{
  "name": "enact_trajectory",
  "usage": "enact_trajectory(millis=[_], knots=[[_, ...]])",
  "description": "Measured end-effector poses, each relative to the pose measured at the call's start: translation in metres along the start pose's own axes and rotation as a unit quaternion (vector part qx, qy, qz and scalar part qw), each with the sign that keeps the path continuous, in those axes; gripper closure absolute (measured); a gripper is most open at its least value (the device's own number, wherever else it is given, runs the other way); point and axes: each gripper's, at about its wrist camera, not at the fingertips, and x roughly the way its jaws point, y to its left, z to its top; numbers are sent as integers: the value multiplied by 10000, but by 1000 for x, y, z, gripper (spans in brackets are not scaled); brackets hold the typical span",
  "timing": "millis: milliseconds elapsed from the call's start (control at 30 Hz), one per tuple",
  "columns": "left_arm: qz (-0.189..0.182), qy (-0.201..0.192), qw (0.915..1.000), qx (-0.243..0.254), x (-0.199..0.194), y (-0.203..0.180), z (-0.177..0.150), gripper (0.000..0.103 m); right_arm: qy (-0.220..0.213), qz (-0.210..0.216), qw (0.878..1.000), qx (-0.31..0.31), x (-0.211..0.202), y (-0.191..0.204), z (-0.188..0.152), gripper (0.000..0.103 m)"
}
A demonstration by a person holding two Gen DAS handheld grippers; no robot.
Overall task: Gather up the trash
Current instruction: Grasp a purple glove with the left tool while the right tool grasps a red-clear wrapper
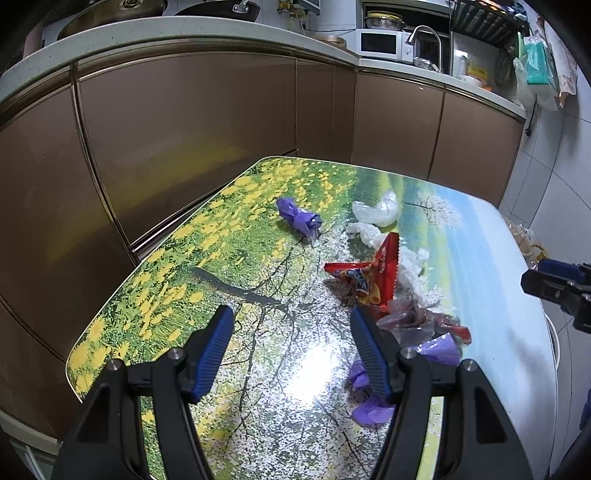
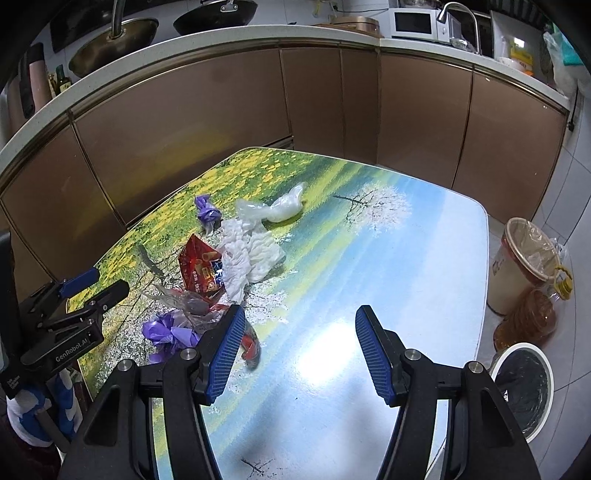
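Trash lies on the landscape-print table (image 1: 236,266) (image 2: 406,258): a red snack bag (image 1: 369,277) (image 2: 201,267), crumpled white paper (image 1: 410,266) (image 2: 251,254), a clear plastic bag (image 1: 376,210) (image 2: 273,208), a small purple wrapper (image 1: 299,218) (image 2: 207,212), and a clump of purple and clear plastic (image 1: 428,332) (image 2: 173,328). My left gripper (image 1: 291,347) is open and empty above the table, left of the clump. My right gripper (image 2: 299,347) is open and empty over the blue part of the table. Each gripper shows at the edge of the other's view.
Brown cabinets (image 1: 184,122) and a counter with a microwave (image 2: 413,24) run behind the table. On the floor to the right stand a lined beige bin (image 2: 524,258), an oil bottle (image 2: 528,317) and a white bin with a black liner (image 2: 524,391).
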Motion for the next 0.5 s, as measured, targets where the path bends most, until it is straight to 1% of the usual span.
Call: enact_trajectory(millis=[100, 167, 233, 333, 400, 433, 467, 500], knots=[[-51, 63, 10000, -38, 4, 3, -1, 39, -11, 112, 9999, -84, 4, 2, 0, 42], [-184, 97, 9998, -71, 6, 6, -3, 39, 25, 192, 9997, -112, 7, 5, 1, 42], [-489, 136, 9987, -111, 7, 11, -6, 39, 79, 306, 9994, -151, 10, 8, 0, 42], [-1044, 192, 9943, -110, 7, 16, -12, 39, 206, 629, 9975, -247, 16, 17, -3, 46], [-1504, 339, 9880, -109, 8, 18, -18, 39, 293, 805, 9958, -312, 20, 23, -6, 49], [-1636, 402, 9856, -118, 9, 17, -19, 40, 335, 892, 9949, -344, 22, 25, -6, 51], [-1850, 482, 9815, -116, 11, 17, -23, 40, 377, 978, 9938, -381, 24, 29, -7, 53], [-1936, 510, 9797, -91, 12, 16, -24, 40, 420, 1045, 9927, -425, 27, 32, -8, 53]])
